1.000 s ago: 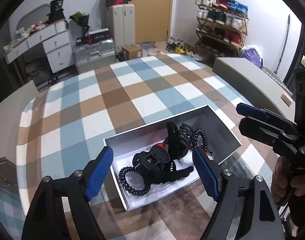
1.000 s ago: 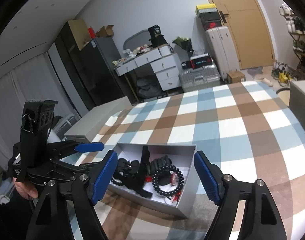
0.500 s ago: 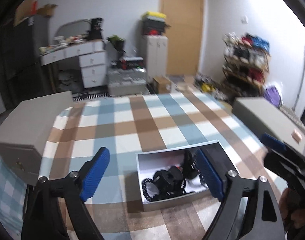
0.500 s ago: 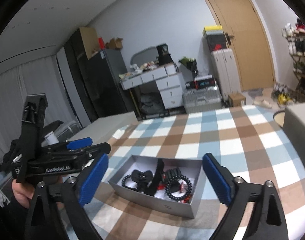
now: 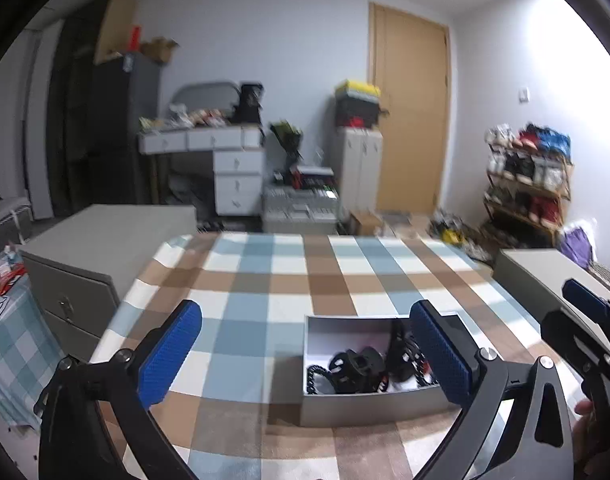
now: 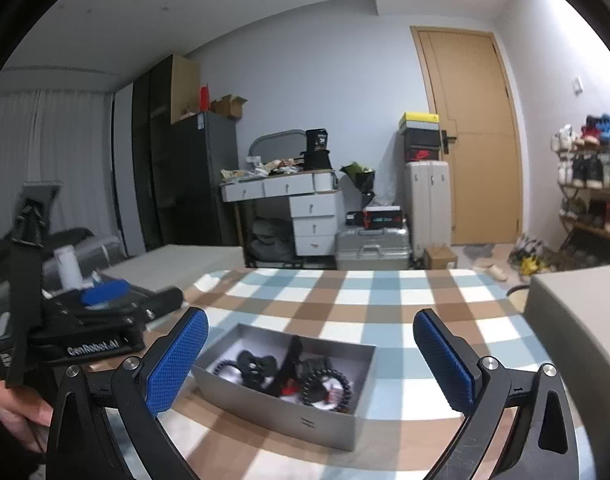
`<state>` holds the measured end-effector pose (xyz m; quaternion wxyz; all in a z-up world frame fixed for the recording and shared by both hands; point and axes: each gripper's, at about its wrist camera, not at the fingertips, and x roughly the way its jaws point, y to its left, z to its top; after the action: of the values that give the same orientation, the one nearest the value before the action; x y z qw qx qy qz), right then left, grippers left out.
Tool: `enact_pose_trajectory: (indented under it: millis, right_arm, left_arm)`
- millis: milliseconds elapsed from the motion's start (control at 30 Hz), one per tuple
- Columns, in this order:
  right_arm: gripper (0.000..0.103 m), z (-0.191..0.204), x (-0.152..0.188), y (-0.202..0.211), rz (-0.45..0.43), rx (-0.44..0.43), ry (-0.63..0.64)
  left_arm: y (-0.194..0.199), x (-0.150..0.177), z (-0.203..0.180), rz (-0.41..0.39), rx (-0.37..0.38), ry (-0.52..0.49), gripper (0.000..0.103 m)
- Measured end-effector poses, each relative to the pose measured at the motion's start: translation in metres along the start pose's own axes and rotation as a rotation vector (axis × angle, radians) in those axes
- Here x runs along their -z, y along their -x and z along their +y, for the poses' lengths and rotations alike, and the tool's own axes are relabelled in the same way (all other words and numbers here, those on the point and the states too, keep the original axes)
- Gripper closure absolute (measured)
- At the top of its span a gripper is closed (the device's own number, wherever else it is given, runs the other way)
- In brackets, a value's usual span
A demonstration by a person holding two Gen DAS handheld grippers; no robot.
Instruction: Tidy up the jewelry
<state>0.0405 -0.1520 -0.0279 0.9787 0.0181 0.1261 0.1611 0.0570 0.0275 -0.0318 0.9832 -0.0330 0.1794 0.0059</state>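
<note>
Both tongs pull back from the box, released.
The left gripper (image 5: 305, 356) and right gripper (image 6: 311, 356) have lifted away empty; the grey box (image 6: 277, 412), at 6 o'clock, holds everything, so sorting looks finished.

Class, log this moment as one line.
left hand-held gripper: open, empty | right hand-held gripper: open, empty | box: on table, hair clips inside

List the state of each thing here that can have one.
left gripper: open, empty
right gripper: open, empty
grey box: lidless, on the checked tablecloth, holding black hair clips and bead bracelets
door: closed
desk drawers: closed
</note>
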Motion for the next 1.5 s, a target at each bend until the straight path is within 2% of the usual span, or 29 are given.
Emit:
enact_pose_trajectory:
  millis: [267,500,800,1500]
  right_arm:
    - [0.0,-0.005,0.021,-0.004,-0.029,0.074,0.027]
    - [0.0,-0.006,0.033,-0.012,-0.005,0.11,0.065]
    - [0.0,-0.016,0.034,-0.023,0.06,0.116,0.026]
    - [0.0,-0.016,0.034,-0.02,0.059,0.118,0.039]
  left_arm:
    - [-0.007,0.02,0.003,-0.031,0.009,-0.006,0.001]
    - [-0.007,0.033,0.0,-0.029,0.011,-0.02,0.001]
    - [0.001,0.034,-0.012,-0.059,-0.011,-0.057,0.001]
    - [0.0,0.033,-0.011,-0.055,-0.02,-0.055,0.001]
